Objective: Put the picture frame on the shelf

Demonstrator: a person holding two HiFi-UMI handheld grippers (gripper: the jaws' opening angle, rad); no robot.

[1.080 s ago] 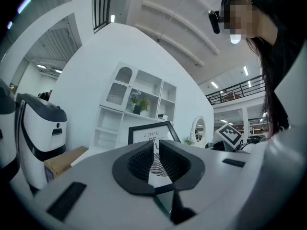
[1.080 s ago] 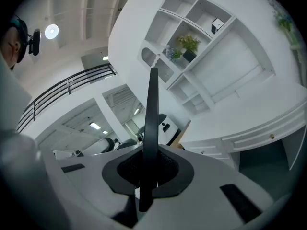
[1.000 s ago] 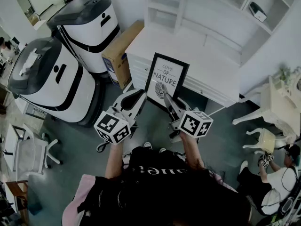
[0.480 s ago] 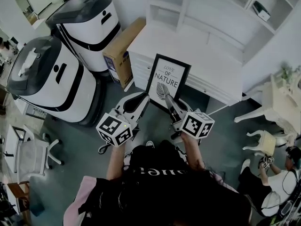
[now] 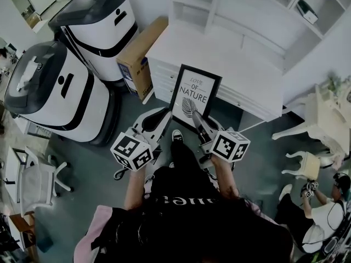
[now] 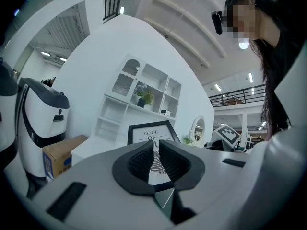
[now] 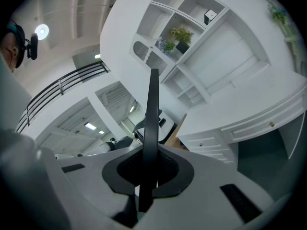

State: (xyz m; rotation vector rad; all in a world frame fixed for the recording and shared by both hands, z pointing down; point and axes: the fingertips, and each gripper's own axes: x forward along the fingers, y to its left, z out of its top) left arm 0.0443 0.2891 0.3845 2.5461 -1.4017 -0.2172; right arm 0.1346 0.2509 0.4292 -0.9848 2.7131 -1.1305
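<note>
Cardboard box and white machines beside shelf.

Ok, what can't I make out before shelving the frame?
Picture frame: one lower corner, head view, behind the right gripper.
Its print below "LOVE OF": left gripper view, covered by fingers of the left gripper.
Dark item on the shelf: head view, too small to name.
Shelf top: cut off by that view's upper edge.

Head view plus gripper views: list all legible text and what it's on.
"LOVE OF NATURE": on the print in the picture frame, head view.
"LOVE OF": same frame, left gripper view. The rest is hidden behind the jaws.
Label on the cardboard box: too small to read.
Lettering on the person's shirt: upside down, not legible.
</note>
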